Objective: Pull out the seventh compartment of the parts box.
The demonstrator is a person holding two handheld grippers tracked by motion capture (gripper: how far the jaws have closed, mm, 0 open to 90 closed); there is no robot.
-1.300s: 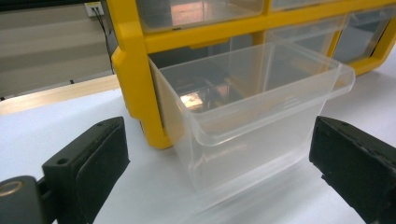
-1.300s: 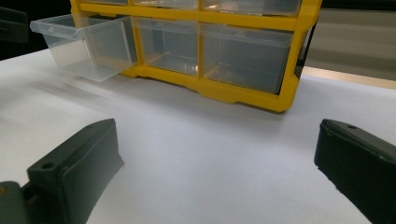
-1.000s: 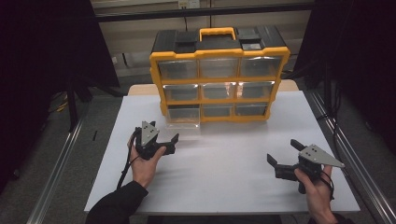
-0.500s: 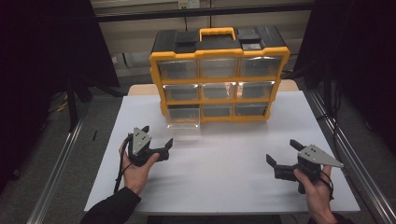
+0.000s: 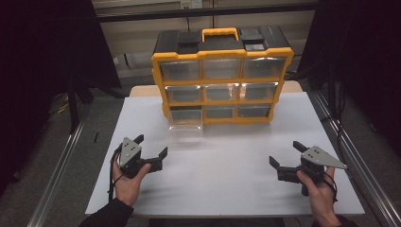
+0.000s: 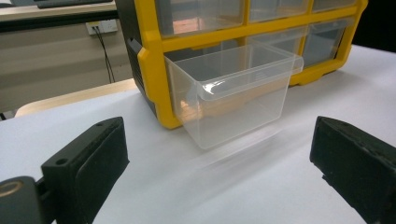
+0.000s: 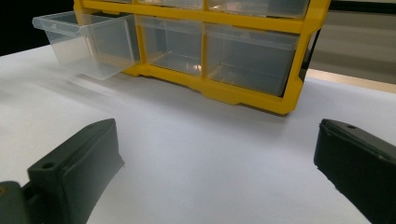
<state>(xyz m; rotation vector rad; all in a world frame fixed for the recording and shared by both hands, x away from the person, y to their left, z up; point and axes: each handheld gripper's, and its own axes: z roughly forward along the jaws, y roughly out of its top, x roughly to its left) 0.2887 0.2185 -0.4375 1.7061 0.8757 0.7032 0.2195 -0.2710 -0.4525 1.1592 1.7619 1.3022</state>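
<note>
A yellow and black organizer [image 5: 221,75] with clear drawers stands upright at the back of the white table [image 5: 222,165]. Its bottom left drawer [image 5: 185,119] [image 6: 233,95] [image 7: 88,42] is pulled out and tilts down toward the table. It looks empty. My left gripper [image 5: 151,147] [image 6: 219,163] is open, held low over the table's left front, short of that drawer, with nothing between its jaws. My right gripper [image 5: 285,154] [image 7: 219,172] is open too, at the right front, facing the organizer's right side from a distance.
A black handle recess and a yellow handle [image 5: 220,34] top the organizer. The other drawers [image 5: 222,68] sit flush in their slots. Metal rails [image 5: 352,161] run along both sides of the table. A dark floor surrounds it.
My left gripper has drawn back from the pulled-out drawer toward the table's front left and sunk lower. The right gripper has stayed in place.
</note>
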